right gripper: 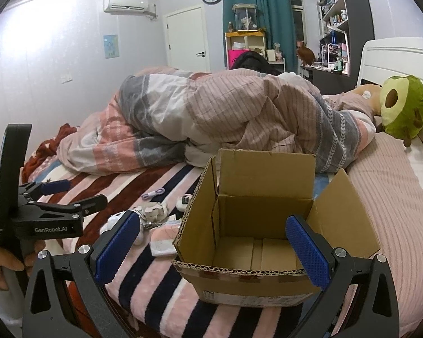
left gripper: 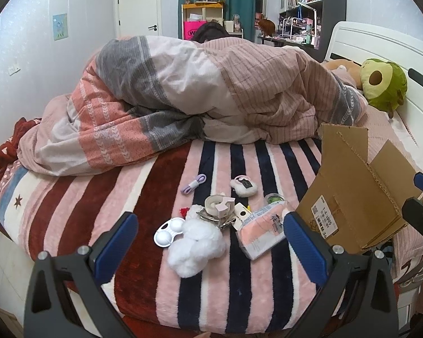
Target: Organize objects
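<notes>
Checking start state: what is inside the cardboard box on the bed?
The cardboard box looks empty: only its bare bottom flaps show. The near wall hides the front strip of the floor.

Trinkets (left gripper: 211, 219) strewn (bedtop); cardboard box (right gripper: 253, 219) open

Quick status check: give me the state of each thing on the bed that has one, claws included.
Left claw: open, holding nothing.
Right claw: open, holding nothing.
Cardboard box: upright, flaps open, nothing inside.
Tape dispenser: outside the box, on the blanket.
White pompom: outside the box, on the blanket.
Tissue pack: beside the box.
Purple cable: coiled, tied.
</notes>
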Demonstrator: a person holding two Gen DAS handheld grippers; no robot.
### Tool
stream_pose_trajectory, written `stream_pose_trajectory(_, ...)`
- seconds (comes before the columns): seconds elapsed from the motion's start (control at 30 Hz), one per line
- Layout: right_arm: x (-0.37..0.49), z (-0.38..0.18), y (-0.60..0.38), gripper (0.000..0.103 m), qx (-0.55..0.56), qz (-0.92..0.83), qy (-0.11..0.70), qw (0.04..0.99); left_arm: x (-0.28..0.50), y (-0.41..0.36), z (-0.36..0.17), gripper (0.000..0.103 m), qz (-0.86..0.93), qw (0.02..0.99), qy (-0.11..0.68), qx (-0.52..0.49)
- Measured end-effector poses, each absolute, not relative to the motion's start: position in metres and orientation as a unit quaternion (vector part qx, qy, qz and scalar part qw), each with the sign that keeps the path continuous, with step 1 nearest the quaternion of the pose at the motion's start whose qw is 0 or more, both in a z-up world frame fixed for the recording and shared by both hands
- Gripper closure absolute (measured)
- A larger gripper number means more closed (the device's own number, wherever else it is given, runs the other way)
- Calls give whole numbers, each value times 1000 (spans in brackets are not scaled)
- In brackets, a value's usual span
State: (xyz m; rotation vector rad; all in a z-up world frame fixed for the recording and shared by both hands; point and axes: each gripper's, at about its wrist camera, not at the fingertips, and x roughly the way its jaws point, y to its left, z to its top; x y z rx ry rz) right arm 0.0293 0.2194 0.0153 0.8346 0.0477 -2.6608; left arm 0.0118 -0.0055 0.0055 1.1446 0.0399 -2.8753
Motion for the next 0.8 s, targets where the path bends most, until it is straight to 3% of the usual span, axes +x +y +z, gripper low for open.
stream_pose_trajectory(0.8, 23, 13, 213, 0, 294, -939, 24, 177, 5, -7, 8, 0, -929, 16, 9, 370)
